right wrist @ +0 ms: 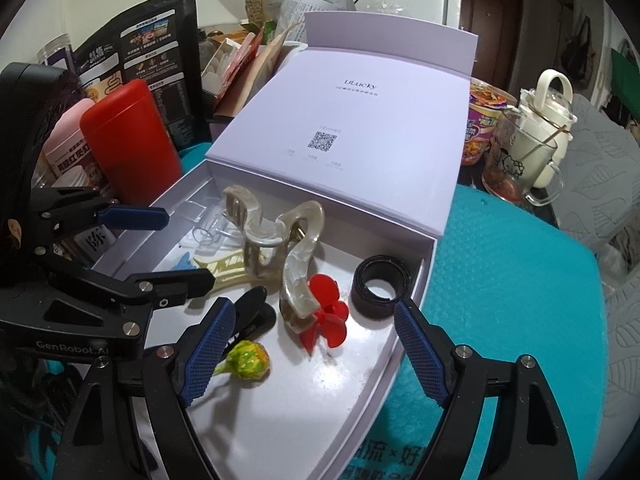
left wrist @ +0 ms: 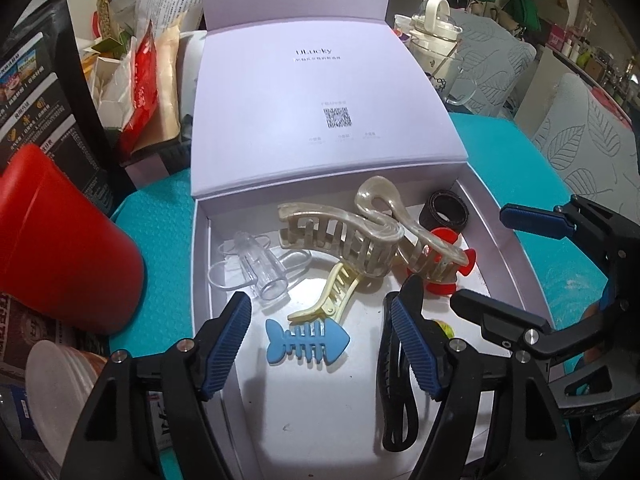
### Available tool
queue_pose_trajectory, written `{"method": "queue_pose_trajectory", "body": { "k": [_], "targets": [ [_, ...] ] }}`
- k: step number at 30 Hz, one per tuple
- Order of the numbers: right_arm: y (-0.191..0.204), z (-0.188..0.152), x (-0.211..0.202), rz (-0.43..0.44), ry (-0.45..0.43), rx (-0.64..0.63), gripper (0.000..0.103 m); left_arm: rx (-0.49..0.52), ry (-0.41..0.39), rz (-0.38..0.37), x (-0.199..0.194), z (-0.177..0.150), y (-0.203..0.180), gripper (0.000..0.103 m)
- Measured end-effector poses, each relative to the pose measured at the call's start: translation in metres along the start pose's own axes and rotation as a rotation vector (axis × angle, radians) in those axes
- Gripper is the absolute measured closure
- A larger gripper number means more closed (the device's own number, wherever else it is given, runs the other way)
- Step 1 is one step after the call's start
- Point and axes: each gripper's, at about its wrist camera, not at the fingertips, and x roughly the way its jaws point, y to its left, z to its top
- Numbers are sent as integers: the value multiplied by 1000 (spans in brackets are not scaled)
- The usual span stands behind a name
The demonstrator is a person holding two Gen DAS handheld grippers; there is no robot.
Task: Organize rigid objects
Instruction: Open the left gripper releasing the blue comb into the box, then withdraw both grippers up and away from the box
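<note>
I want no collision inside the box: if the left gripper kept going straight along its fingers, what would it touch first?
Probably the blue fish-bone piece, which lies on the box floor between the open left gripper fingers. The cream clip lies just beyond. Depth is hard to judge.

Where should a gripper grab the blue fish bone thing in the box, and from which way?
Probably from straight above, pinching the blue fish bone across its narrow ribbed middle. It lies flat on the floor of the box, so its sides are too low to catch from the side. The head and tail are wider and flatter, harder to pinch. The left gripper hangs open right over it.
</note>
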Motion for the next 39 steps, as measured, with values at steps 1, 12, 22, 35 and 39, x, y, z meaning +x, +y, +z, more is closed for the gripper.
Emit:
{"method": "queue_pose_trajectory", "body": {
  "k": [1,12,22,35,39],
  "targets": [
    [0,0,-1,-3,-2,0,20,-9,-11,4,-3,0,0,30],
    [-4,8,-30,-49,-56,52,20,-24,-67,23,-31,2,1,30],
    [2,17,-66,-74,-120,74,20,-38,-146,50,-72,6,1,30],
    [21,12,-120,-99,-200,73,20,-45,-255,94,-132,-13,-4,5],
    [29,7,-138,-110,-226,83,20,-41,-280,98,-148,-20,-5,4]
  ]
}}
